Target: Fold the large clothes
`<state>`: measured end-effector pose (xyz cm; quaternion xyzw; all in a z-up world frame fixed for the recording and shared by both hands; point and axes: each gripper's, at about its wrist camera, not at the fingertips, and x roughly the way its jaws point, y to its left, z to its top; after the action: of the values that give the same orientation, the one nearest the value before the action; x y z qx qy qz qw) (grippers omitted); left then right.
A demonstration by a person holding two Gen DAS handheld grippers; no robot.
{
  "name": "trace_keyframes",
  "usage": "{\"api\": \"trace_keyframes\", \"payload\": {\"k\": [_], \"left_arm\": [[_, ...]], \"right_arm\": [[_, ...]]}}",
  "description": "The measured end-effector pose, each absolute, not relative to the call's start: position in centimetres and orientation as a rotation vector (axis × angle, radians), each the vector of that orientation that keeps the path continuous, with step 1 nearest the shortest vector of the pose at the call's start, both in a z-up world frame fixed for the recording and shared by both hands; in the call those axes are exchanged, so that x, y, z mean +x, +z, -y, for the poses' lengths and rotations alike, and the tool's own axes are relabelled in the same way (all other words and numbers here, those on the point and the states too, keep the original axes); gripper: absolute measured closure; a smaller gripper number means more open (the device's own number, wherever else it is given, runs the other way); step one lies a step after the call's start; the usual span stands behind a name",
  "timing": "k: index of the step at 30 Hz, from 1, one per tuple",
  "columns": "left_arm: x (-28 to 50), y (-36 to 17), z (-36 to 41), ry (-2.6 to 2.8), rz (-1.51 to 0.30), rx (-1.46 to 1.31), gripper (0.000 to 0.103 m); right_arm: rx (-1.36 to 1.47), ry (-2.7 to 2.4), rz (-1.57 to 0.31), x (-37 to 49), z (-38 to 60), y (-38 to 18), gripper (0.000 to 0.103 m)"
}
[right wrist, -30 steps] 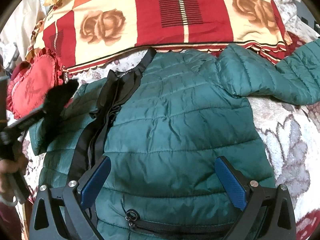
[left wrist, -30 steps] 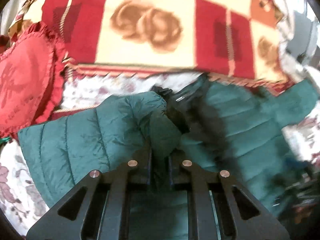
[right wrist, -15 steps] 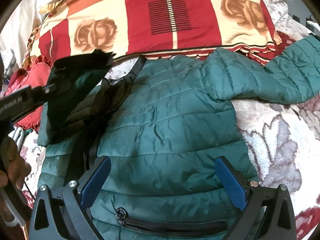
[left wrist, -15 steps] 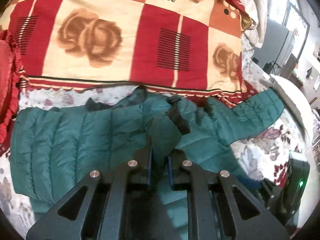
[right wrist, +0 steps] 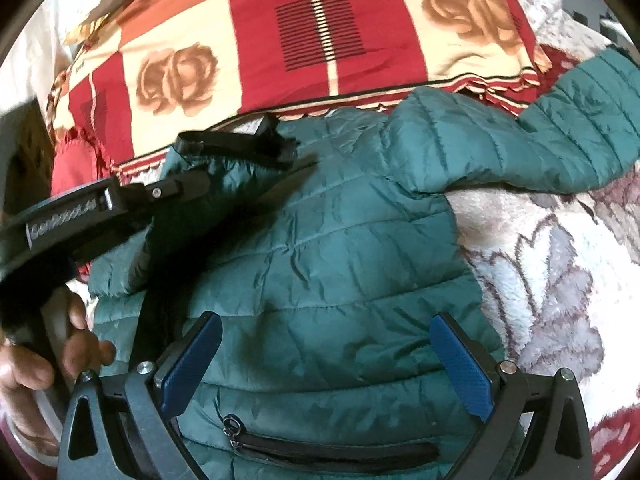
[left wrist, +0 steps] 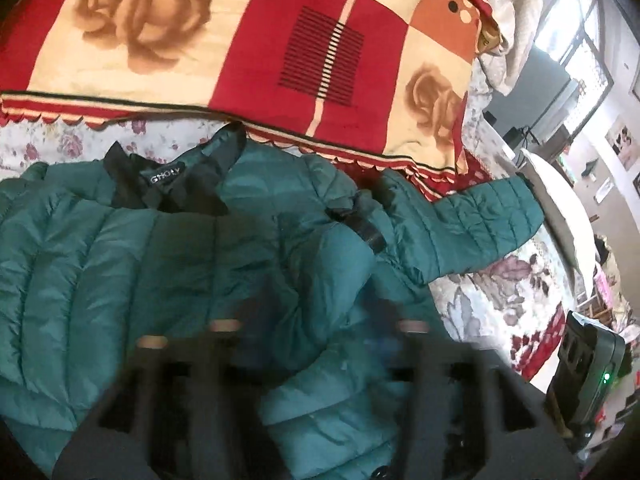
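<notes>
A dark green quilted puffer jacket (right wrist: 352,240) lies spread on a bed covered by a white floral fleece blanket (right wrist: 552,280), its collar towards a red and cream rose-patterned blanket (right wrist: 320,28). One sleeve is folded across the jacket's chest; the other reaches out sideways over the bed. The left tool (left wrist: 316,332) hovers over the jacket's folded sleeve, jaws opening, with no cloth pinched. The right tool (right wrist: 326,364) stands wide apart above the jacket's zipped pocket (right wrist: 340,448), gripping nothing.

Left claw (left wrist: 316,344) opening, right claw (right wrist: 326,364) wide apart.
</notes>
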<state>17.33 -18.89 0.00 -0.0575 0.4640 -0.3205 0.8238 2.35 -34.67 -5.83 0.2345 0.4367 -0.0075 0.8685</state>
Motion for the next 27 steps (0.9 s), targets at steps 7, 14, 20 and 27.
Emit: {"api": "trace_keyframes", "payload": {"k": [7, 14, 20, 27], "left_arm": [[16.6, 2.1, 15.1, -0.675, -0.978, -0.188, 0.029], [15.3, 3.0, 6.6, -0.365, -0.923, -0.073, 0.029], [15.7, 0.0, -0.7, -0.159, -0.968, -0.139, 0.029], [16.6, -0.5, -4.0, -0.098, -0.954, -0.219, 0.029]], "right_arm": [[0.589, 0.026, -0.885, 2.2, 35.0, -5.8, 0.000], [0.611, 0.130, -0.882, 4.8, 32.6, -4.6, 0.000], [0.687, 0.112, -1.024, 11.0, 31.6, -7.9, 0.018], [0.518, 0.086, -0.927, 12.9, 31.4, -6.1, 0.084]]}}
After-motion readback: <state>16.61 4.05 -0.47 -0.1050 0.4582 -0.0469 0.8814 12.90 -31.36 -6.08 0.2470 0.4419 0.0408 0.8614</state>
